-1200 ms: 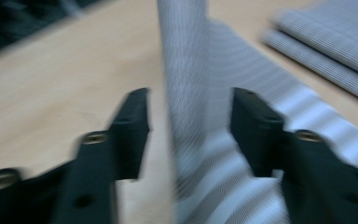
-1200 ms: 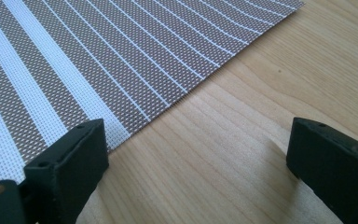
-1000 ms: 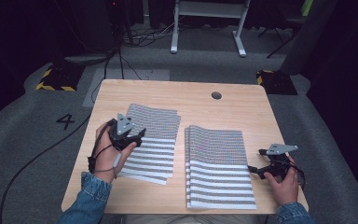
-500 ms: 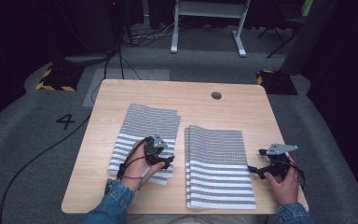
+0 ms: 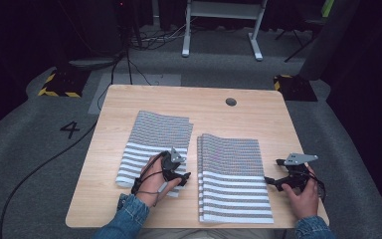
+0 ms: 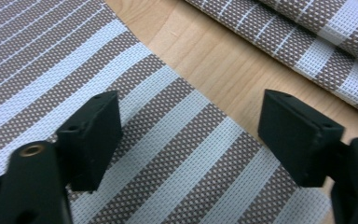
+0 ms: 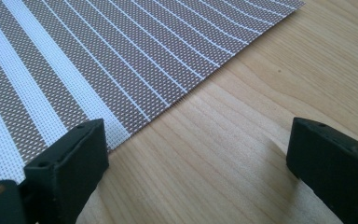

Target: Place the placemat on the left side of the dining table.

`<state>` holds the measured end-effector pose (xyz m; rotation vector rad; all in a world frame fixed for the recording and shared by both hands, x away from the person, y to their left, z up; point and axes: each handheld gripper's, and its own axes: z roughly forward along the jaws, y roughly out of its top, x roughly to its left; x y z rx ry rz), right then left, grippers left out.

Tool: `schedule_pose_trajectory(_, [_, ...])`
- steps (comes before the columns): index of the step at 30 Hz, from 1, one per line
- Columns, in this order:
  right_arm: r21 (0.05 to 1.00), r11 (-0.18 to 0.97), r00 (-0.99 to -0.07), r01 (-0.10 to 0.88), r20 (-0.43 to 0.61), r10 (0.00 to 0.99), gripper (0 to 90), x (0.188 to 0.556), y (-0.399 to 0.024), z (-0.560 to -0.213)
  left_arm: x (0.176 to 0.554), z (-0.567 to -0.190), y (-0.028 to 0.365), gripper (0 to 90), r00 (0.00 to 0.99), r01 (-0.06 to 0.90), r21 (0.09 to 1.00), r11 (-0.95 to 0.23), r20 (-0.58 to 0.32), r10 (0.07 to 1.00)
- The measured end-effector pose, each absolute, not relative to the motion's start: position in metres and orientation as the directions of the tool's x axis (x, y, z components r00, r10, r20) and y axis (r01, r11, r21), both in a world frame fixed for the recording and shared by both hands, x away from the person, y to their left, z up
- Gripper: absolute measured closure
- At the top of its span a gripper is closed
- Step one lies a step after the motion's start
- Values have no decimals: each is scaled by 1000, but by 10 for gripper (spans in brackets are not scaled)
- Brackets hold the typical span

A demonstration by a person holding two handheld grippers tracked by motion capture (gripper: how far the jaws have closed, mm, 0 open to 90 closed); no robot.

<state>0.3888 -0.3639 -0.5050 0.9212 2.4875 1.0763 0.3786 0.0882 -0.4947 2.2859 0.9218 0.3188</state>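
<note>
A pale wooden table (image 5: 129, 209) with rounded corners and a small round grommet hole (image 5: 231, 101) stands on grey carpet, where a dark "4" (image 5: 70, 129) is marked to its left. Two rectangular woven mats, brown mesh crossed by white stripes that run thin at the far end and broad at the near end, lie flat side by side: the left mat (image 5: 149, 139) toward the table's middle, the right mat (image 5: 231, 169) just beside it and reaching close to the near edge, a strip of bare wood between them. A hand in a denim sleeve holds the left gripper (image 5: 181, 177) low over the left mat's near right corner; its matte black jaws have just been opening and stand wide apart, gripping nothing. The right gripper (image 5: 268, 180) sits at the right mat's right edge, jaws spread, one over the weave, one over wood.
</note>
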Motion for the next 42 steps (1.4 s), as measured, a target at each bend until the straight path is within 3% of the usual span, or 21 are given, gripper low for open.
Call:
schedule_pose_trajectory(2, [729, 520, -758, 445, -2, 652, 54, 389, -364, -505, 380, -494, 92, 305, 725, 531, 648, -546, -15, 688])
schedule_pose_trajectory(3, [730, 519, -758, 445, -2, 652, 54, 389, -364, -505, 382, -494, 96, 402, 733, 517, 663, -541, -17, 680])
schedule_pose_trajectory(9, [729, 519, -758, 445, -2, 652, 54, 389, -364, -505, 385, -493, 106, 573, 725, 522, 680, -515, -36, 688])
schedule_pose_trajectory(12, [729, 520, -758, 445, -2, 652, 54, 389, -364, -505, 382, -486, 111, 806, 722, 532, 668, -520, -38, 691])
schedule_pose_trajectory(14, [730, 520, -758, 445, -2, 652, 54, 389, -364, -505, 377, -480, 111, 843, 730, 523, 674, -522, -39, 682])
schedule_pose_trajectory(29, [730, 519, -757, 445, -2, 653, 54, 389, -364, -505, 376, -425, 134, 860, 718, 435, 822, -369, -69, 693])
schedule_pose_trajectory(42, [730, 519, -758, 445, -3, 653, 54, 389, -364, -505, 380, -379, 176, 854, 637, 364, 879, -309, 8, 771])
